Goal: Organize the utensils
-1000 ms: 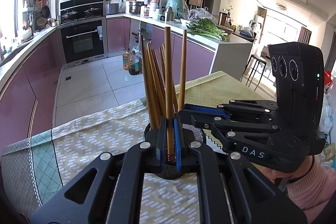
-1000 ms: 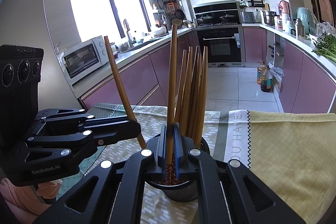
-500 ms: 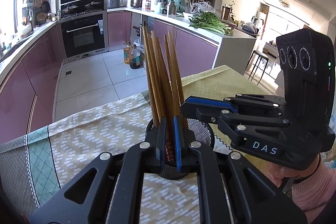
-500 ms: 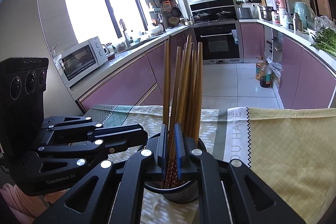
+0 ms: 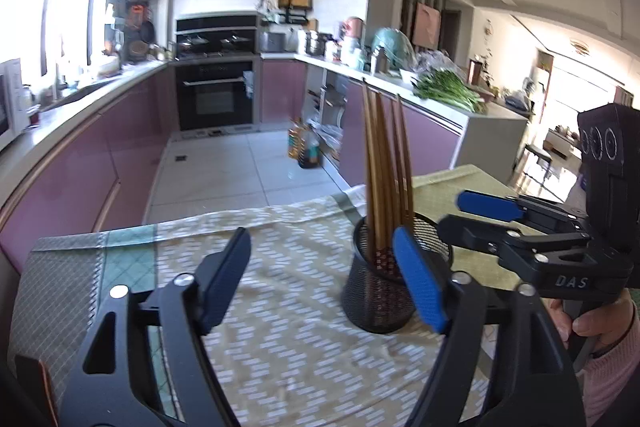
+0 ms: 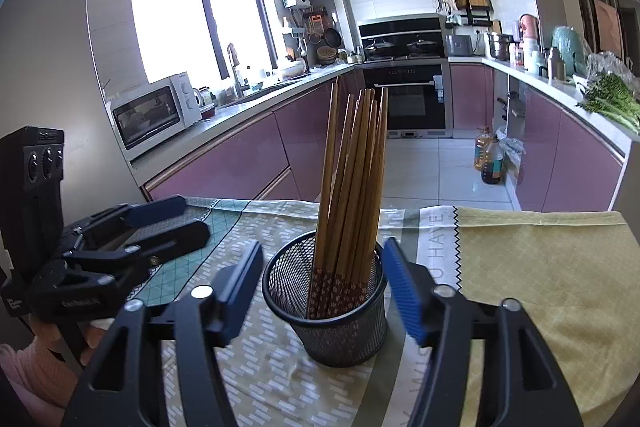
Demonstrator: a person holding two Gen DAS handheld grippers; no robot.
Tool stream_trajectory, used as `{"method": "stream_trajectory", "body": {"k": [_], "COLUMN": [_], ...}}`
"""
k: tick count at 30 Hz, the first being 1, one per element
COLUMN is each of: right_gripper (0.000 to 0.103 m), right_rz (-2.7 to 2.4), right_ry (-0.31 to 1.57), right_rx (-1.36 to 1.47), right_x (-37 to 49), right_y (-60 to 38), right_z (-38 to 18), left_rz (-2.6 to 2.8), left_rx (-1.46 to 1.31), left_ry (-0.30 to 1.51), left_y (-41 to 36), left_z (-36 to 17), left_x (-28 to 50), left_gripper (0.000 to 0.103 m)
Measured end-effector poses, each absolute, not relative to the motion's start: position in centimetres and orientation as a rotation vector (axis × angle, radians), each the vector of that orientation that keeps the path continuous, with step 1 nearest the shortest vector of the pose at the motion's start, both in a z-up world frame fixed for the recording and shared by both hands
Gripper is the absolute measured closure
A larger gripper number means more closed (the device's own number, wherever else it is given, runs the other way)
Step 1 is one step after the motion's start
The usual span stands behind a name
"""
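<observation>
Right wrist view: the chopsticks (image 6: 352, 183) stand bundled in a black mesh holder (image 6: 326, 307) at frame centre, long axes near vertical, tips leaning slightly toward 1 o'clock and the patterned red ends down inside the cup. The right gripper (image 6: 322, 291) has its jaws spread wide, one finger on each side of the holder, gripping nothing. The left gripper (image 6: 168, 223) sits at 9 o'clock, jaws apart and empty, apart from the holder.

In the left wrist view the holder (image 5: 384, 287) is at 3 o'clock of centre, just beyond the left gripper's (image 5: 320, 275) blue-padded right finger (image 5: 420, 287); the chopsticks (image 5: 384, 163) rise toward 12 o'clock. The right gripper (image 5: 476, 215) reaches in from 3 o'clock.

The holder rests on a tablecloth (image 6: 540, 267) of yellow, green and brick-patterned panels. Beyond it lies a kitchen with purple cabinets (image 6: 240, 163), a built-in oven (image 6: 408, 103), a microwave (image 6: 156, 113) at 10 o'clock, a bright window (image 6: 192, 15) and greens (image 6: 608, 99) on the counter.

The chopsticks are plain brown wood, slender, with speckled red bands.
</observation>
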State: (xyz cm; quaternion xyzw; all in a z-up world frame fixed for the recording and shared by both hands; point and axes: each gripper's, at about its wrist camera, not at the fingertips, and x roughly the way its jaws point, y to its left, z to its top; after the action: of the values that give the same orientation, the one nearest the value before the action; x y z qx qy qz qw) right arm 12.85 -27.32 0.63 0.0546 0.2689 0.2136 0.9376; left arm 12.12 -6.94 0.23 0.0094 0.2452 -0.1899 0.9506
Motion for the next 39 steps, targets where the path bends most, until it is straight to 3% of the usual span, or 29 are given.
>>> {"method": "stream_trajectory", "body": {"k": [2, 5, 21, 39], "right_gripper": [0.021, 0.007, 0.007, 0.007], "right_rz": [0.425, 0.405, 0.328, 0.290], "right_ry": [0.533, 0.492, 0.345, 0.257], "right_rx": [0.096, 0.085, 0.023, -0.001], "right_x": [12.1, 10.9, 5.6, 2.8], "right_y": [-27.1, -26.9, -25.6, -24.5], "right_z": [0.4, 0.3, 0.2, 0.6], "left_rz": [-0.335, -0.277, -0.130, -0.081], "left_rx": [0.019, 0.021, 0.022, 0.032], "left_ry": [0.461, 0.407, 0.259, 0.221], "left_y": [-6.2, -5.2, -2.7, -2.2], "left_z": [0.3, 0.2, 1.2, 0.8], "left_x": [11.1, 9.4, 3.2, 0.9], "left_gripper": [0.012, 0.006, 0.006, 0.006]}}
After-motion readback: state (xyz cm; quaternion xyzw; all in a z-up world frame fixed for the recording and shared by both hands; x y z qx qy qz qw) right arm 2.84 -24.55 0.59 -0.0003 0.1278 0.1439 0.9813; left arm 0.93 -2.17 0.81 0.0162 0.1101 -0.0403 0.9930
